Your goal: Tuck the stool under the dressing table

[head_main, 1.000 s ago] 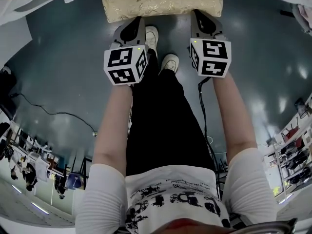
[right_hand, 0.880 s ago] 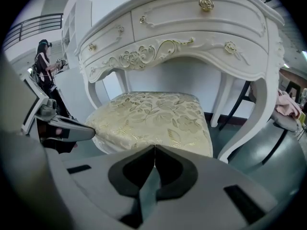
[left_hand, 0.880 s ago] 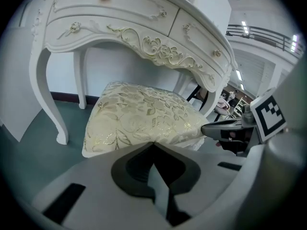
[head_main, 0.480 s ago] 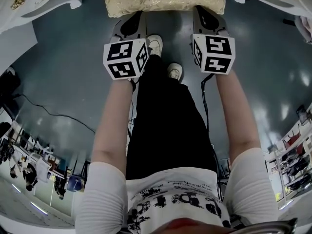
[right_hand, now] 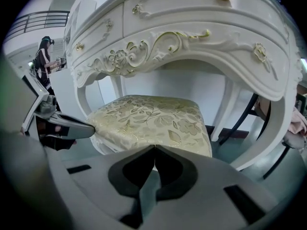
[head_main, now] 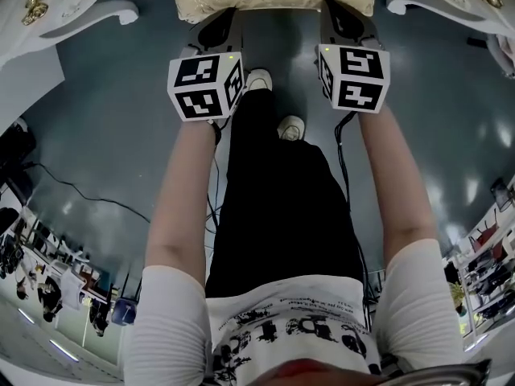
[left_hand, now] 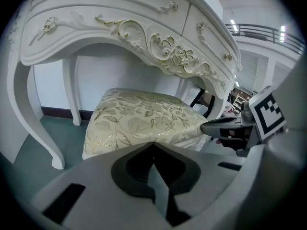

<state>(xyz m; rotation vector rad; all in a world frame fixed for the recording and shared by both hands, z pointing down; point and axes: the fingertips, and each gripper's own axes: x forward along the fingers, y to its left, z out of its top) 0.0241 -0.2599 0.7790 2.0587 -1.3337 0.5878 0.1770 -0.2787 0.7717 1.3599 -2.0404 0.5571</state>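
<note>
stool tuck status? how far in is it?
Done: the stool sits lined up between the legs of the dressing table, its back part under the carved apron. In hand: the left gripper and right gripper, fingers closed, have their tips at the seat's near edge. Left: the front of the seat looks short of fully under, so probably a little more pushing, then back off.

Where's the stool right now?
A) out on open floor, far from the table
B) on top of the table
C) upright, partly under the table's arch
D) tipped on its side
C: the stool stands upright, and the far part of its cushion reaches beneath the carved arch of the dressing table, between the table's legs.
</note>
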